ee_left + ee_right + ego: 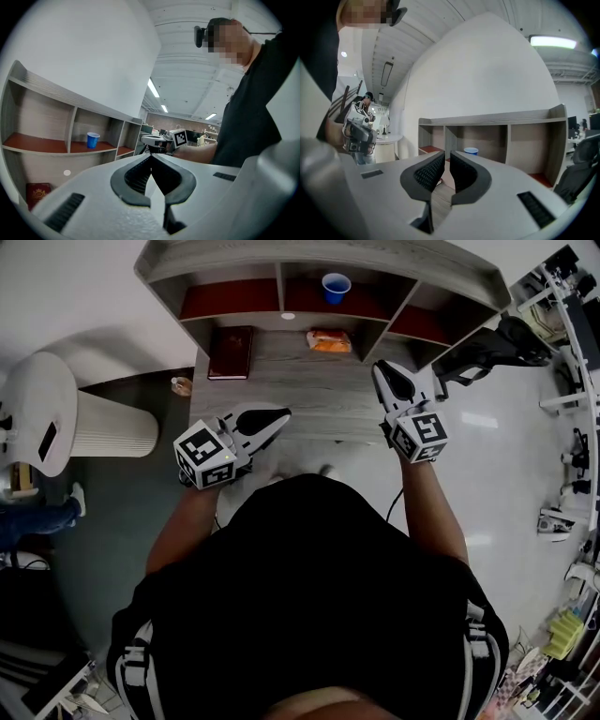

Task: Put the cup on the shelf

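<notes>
A blue cup (336, 287) stands upright in the middle compartment of the grey shelf (319, 254) at the back of the desk. It also shows in the left gripper view as the cup (93, 139) and in the right gripper view as the cup (471, 151). My left gripper (281, 415) hovers over the desk's near left edge, shut with nothing in it (151, 157). My right gripper (380, 367) is held at the desk's right edge, well short of the cup, its jaws drawn together and empty (446, 157).
On the desk (281, 381) lie a dark red book (231, 352), an orange packet (330, 341) and a small white disc (288, 316). A white ribbed column (112, 423) stands left of the desk. A black office chair (487, 348) stands to the right.
</notes>
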Available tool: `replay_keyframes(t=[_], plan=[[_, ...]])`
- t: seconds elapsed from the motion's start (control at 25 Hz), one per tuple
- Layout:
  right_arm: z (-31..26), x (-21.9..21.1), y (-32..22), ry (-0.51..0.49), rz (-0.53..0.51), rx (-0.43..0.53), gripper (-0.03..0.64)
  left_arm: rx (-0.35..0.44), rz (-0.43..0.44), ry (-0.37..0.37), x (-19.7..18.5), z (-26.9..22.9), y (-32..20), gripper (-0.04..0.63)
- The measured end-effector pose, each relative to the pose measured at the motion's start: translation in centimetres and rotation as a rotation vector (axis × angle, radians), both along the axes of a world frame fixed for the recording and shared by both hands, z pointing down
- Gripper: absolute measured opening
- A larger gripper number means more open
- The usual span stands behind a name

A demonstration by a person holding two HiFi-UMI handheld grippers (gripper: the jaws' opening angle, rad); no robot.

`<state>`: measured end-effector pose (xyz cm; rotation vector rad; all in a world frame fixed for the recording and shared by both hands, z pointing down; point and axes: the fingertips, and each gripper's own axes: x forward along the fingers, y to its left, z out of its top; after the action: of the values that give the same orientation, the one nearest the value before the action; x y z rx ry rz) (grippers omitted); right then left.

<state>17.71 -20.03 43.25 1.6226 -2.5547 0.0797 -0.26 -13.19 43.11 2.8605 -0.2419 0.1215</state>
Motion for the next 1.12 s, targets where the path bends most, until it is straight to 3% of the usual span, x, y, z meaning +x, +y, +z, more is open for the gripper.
replay_keyframes(t=[0.36,1.12], plan=[[2.5,2.2,2.7,-0.024,0.03,-0.063,0.032,0.001,-0.016,-0.008,0.5,0.0,0.0,0.015],[4.2,1.3,6.8,-0.02,-0.02,-0.131,0.029,0.021,-0.041,-0.023,1.2,-0.6,-0.2,0.015]])
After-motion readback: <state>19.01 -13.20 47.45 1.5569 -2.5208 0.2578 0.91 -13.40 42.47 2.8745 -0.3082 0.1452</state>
